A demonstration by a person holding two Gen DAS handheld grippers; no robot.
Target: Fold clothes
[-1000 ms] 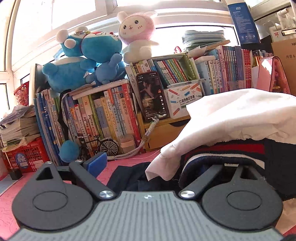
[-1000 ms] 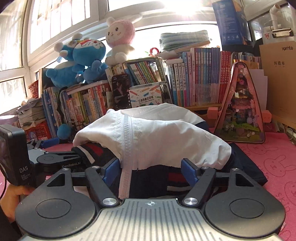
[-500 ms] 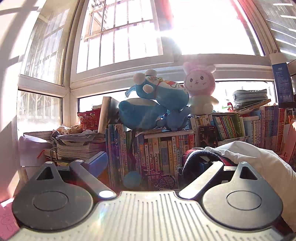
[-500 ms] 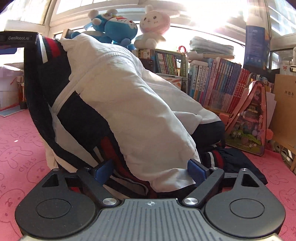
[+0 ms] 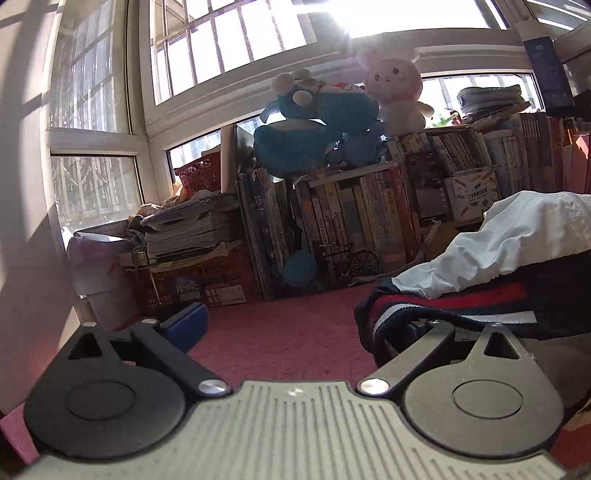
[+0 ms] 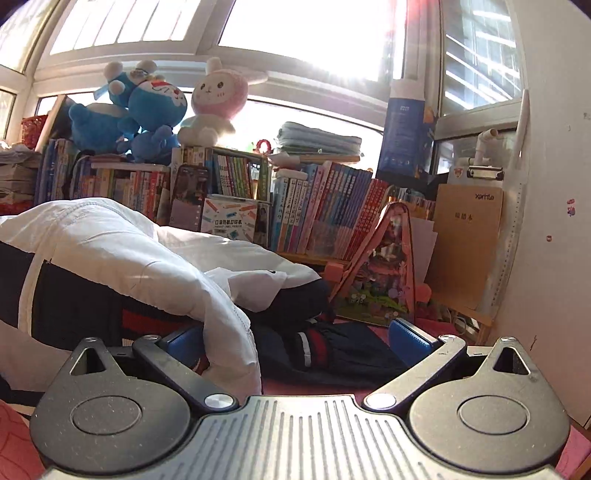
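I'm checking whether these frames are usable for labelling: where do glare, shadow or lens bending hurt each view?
Left wrist view: sun flares through the window, leaving the books beneath backlit and dim; window bars bow from the fisheye. Right wrist view: the window is blown out white, washing the pink rabbit toy, while the white jacket stays sharp and evenly lit.

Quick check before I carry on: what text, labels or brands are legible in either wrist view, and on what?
"xprinte": brown cardboard box, top right corner.
Chinese characters below it on the same box: too blurred to read.
White printer box: Chinese title, too small.
Tall blue box: small white logo, unreadable.
Book spines: unreadable.
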